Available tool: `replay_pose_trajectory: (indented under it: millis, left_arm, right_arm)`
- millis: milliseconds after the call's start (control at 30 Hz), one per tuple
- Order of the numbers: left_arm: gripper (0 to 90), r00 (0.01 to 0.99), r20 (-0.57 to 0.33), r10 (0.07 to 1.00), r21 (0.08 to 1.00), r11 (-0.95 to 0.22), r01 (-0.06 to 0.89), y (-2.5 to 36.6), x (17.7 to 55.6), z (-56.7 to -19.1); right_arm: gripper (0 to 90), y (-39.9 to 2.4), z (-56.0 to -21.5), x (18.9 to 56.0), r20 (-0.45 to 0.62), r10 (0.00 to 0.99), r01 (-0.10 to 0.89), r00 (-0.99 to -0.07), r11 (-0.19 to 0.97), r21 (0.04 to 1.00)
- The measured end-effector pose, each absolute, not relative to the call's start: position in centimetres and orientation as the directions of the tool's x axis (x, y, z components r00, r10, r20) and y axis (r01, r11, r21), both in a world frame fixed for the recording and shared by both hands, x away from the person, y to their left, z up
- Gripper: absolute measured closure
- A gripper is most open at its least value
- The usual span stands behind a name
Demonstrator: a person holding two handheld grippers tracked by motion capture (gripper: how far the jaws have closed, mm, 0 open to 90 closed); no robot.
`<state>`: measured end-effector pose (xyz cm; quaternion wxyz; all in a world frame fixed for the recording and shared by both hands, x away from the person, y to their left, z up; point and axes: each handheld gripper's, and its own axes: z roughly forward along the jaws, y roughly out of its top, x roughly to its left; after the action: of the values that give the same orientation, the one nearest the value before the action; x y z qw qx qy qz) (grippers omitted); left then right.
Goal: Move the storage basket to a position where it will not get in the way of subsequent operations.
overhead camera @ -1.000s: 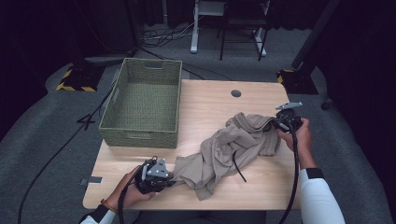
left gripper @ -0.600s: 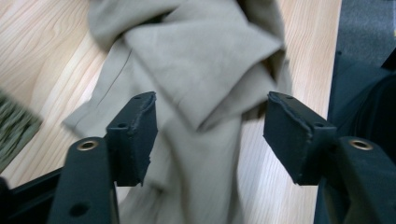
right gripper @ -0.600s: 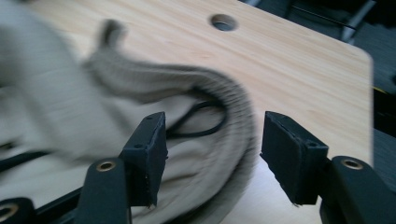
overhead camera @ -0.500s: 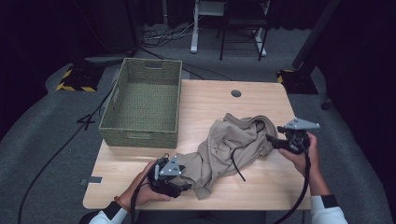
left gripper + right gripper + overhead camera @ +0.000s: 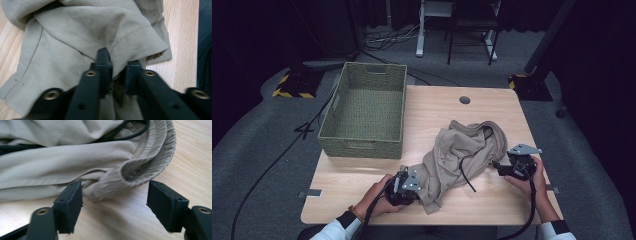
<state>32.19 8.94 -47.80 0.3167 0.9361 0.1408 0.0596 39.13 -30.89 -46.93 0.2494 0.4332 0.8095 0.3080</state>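
Observation:
A crumpled beige garment (image 5: 462, 150) with a black drawstring (image 5: 465, 176) lies on the wooden table (image 5: 432, 105). My left gripper (image 5: 417, 181) is at the garment's near left end. In the left gripper view its jaws (image 5: 117, 67) have just been closing and now pinch a fold of the beige cloth (image 5: 87, 32) near a stitched hem. My right gripper (image 5: 498, 168) sits just right of the garment. Its jaws (image 5: 113, 200) have just been opening and stand wide apart, low over the table. The ribbed waistband (image 5: 150, 162) lies just ahead of them, untouched.
A green woven basket (image 5: 362, 145) stands at the table's back left with nothing in it. A round cable hole (image 5: 464, 100) is near the far edge. Chair and desk legs and cables are on the grey floor beyond.
The left gripper slid right onto the garment's near end and closed on a fold. The right gripper let go of the garment's right end and drew back toward the near edge, jaws open.

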Motion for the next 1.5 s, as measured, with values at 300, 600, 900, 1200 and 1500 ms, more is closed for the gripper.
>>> replay_pose_trajectory:
  millis: [300, 600, 900, 1200, 1500]
  left_arm:
    - [86.2, 0.951, 0.043, 0.305, 0.665, -0.720, 0.200, 9.4, 32.5, -46.7]
    - [86.4, 0.902, 0.010, 0.432, 0.751, -0.599, 0.278, 13.5, 33.5, -44.6]
    - [82.0, 0.870, -0.061, 0.490, 0.713, -0.589, 0.381, 16.0, 34.5, -46.6]
    - [29.3, 0.859, -0.020, 0.511, 0.737, -0.573, 0.359, 15.8, 33.5, -46.1]
    - [29.4, 0.892, 0.003, 0.452, 0.783, -0.556, 0.279, 13.1, 32.3, -44.6]
  right_arm:
    - [70.6, -31.3, -46.9, 41.7, -0.182, 0.861, 0.529, -0.475, 0.445, 0.723]
    - [78.2, -33.4, -44.9, 43.3, -0.211, 0.901, 0.545, -0.378, 0.401, 0.736]
    - [69.8, -34.7, -44.7, 45.8, -0.187, 0.933, 0.579, -0.306, 0.338, 0.742]
    - [35.0, -32.6, -44.5, 43.9, -0.188, 0.916, 0.580, -0.353, 0.372, 0.725]
    - [37.0, -26.6, -43.7, 36.8, -0.128, 0.772, 0.432, -0.622, 0.474, 0.767]
